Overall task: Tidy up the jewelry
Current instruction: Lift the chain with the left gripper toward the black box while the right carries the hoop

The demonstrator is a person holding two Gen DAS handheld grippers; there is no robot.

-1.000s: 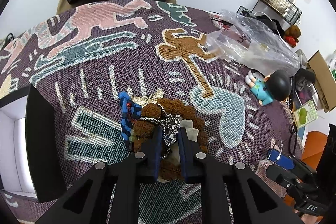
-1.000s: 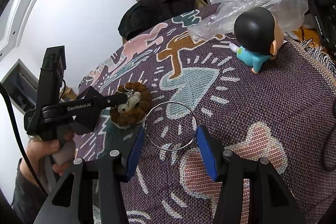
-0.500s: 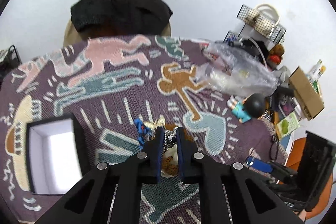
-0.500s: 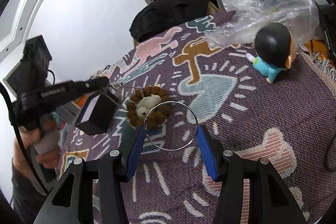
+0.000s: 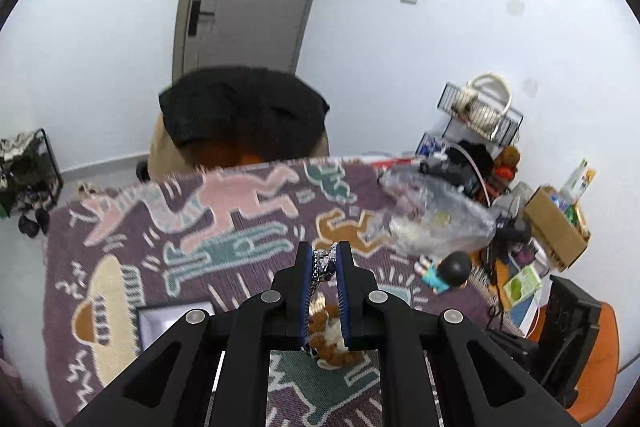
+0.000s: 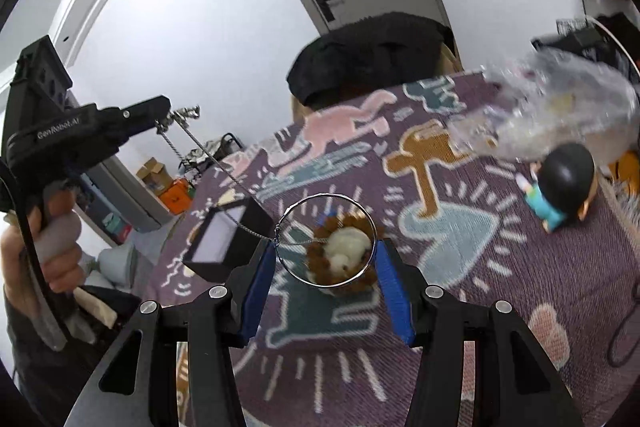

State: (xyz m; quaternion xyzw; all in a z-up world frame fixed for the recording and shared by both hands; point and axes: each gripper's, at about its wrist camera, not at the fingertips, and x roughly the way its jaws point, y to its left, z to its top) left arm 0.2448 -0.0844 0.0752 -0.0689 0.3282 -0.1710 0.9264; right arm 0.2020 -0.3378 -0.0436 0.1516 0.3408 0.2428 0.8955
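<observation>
Left gripper [image 5: 325, 263] pinches a silver chain [image 5: 323, 264], raised above the cloth [image 5: 248, 219]. Right gripper [image 6: 326, 259] clamps a metal ring [image 6: 289, 217]; the chain [image 6: 208, 157] runs taut to it, above the box [image 6: 224, 241].

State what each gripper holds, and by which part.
The left gripper pinches a silver chain at its bunched upper end. The right gripper grips a silver ring across its width, by opposite sides of the rim. The chain appears to reach the ring.

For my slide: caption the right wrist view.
Right hand-held gripper holds a silver ring; its chain runs to the left hand-held gripper.
</observation>
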